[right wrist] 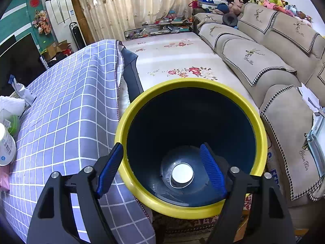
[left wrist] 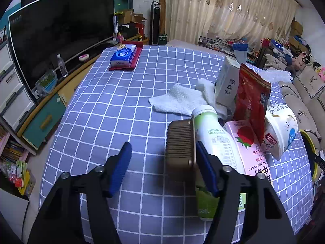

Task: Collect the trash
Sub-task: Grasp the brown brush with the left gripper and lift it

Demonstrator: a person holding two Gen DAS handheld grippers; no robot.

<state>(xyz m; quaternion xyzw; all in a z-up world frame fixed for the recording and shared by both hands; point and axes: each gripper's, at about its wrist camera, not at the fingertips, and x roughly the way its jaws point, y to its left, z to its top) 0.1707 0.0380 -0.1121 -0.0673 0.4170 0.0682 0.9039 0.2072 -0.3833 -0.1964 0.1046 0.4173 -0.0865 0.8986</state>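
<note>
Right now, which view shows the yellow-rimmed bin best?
The right wrist view: the bin fills the centre, its dark inside and a white-lidded item at the bottom visible. The left wrist view catches only a sliver of its rim at the right edge.

We note a living room: ahead of the jaws and beyond the table's blue checked cloth (left wrist: pixel 113 109), beige embroidered curtains (left wrist: pixel 223 14) cover the far wall. Left of the jaws, a large dark television (left wrist: pixel 61 34) stands on a long teal-and-wood cabinet (left wrist: pixel 46 120). Right of the jaws, a beige covered sofa (right wrist: pixel 264 61) borders floral floor matting (right wrist: pixel 172 61). Lighting is even.
</note>
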